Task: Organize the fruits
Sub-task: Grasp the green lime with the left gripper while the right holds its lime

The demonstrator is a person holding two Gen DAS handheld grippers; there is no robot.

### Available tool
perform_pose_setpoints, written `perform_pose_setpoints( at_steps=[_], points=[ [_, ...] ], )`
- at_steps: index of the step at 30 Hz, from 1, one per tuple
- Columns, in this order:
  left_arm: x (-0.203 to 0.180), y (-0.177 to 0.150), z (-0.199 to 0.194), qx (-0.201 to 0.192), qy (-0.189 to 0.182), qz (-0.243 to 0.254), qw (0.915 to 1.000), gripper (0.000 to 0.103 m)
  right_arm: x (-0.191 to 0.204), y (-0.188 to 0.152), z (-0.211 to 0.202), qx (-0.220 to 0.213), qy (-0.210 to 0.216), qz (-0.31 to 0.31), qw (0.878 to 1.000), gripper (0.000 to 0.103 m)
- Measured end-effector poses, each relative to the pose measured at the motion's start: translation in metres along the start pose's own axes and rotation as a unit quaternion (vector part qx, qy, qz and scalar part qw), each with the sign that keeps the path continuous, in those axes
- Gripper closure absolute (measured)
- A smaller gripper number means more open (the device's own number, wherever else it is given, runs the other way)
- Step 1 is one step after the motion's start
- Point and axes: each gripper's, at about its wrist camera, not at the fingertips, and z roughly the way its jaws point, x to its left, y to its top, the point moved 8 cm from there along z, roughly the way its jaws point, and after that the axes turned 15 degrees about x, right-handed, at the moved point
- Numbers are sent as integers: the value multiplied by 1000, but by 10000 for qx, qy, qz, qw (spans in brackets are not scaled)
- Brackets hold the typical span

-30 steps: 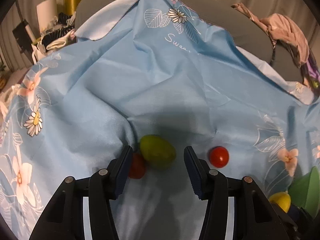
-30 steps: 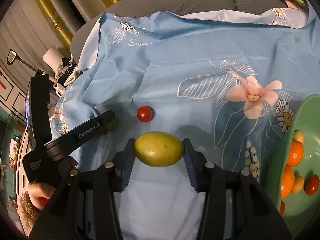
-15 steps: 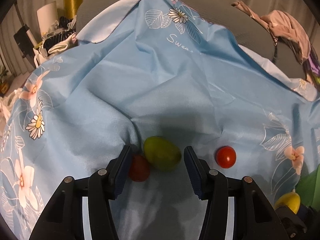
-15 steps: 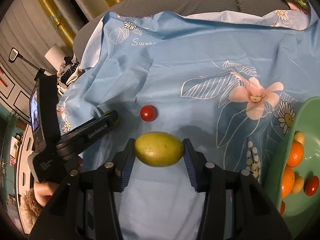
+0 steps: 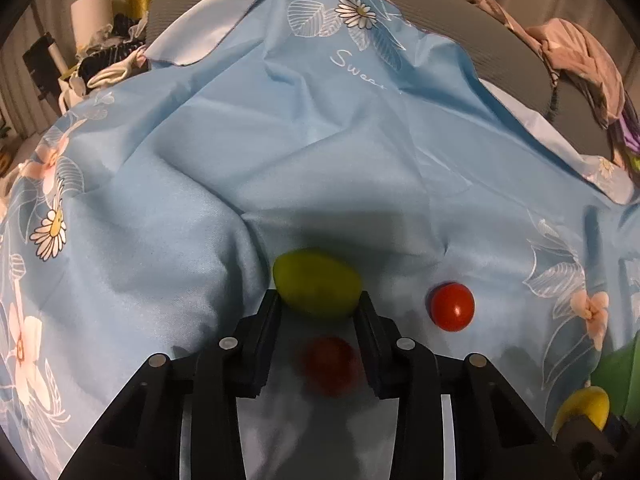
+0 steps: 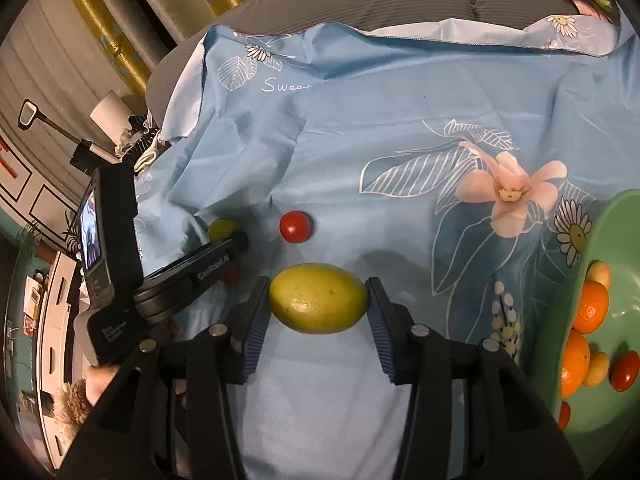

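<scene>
In the left wrist view my left gripper (image 5: pixel 318 304) is shut on a yellow-green fruit (image 5: pixel 316 282) held at the fingertips. A blurred red tomato (image 5: pixel 330 364) lies on the blue cloth below the jaws. Another red tomato (image 5: pixel 452 306) lies to the right. In the right wrist view my right gripper (image 6: pixel 318 300) is shut on a yellow-green lemon (image 6: pixel 318 298) above the cloth. The left gripper (image 6: pixel 192 276) shows at the left with its fruit (image 6: pixel 222 229). A red tomato (image 6: pixel 295 226) lies ahead. A green bowl (image 6: pixel 580 248) at the right holds oranges and small fruits.
The blue flowered cloth (image 6: pixel 400 140) covers a grey sofa (image 6: pixel 380 4) and is wrinkled at the left. Clothes (image 5: pixel 580 52) lie on the sofa back. Clutter and a lamp (image 5: pixel 92 8) stand at the far left. The green bowl's edge (image 5: pixel 616 368) shows at lower right.
My left gripper moved forward and closed on the yellow-green fruit; the red tomato beside it now lies under the jaws. My right gripper keeps hold of the lemon, nearly still.
</scene>
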Motion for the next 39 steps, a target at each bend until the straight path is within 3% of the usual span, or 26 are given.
perform_pose_setpoints(
  at_steps=[7, 19, 32, 35, 39],
  points=[
    [8, -4, -12, 63, -355, -345, 9988, 82, -2, 1, -5, -65, 59, 36, 10000, 56],
    [10, -1, -29, -83, -717, -424, 9965, 86, -10, 2, -9, -97, 118, 165, 9997, 56],
    [5, 3, -32, -141, -1029, -435, 9936, 84, -10, 1, -8, -111, 145, 135, 9997, 55],
    [7, 5, -32, -216, -871, -507, 9947, 83, -9, 0, -8, -101, 134, 112, 9998, 55],
    [7, 3, -32, -41, -863, -591, 9945, 70, -8, 1, -7, -95, 121, 112, 9998, 55]
  ],
)
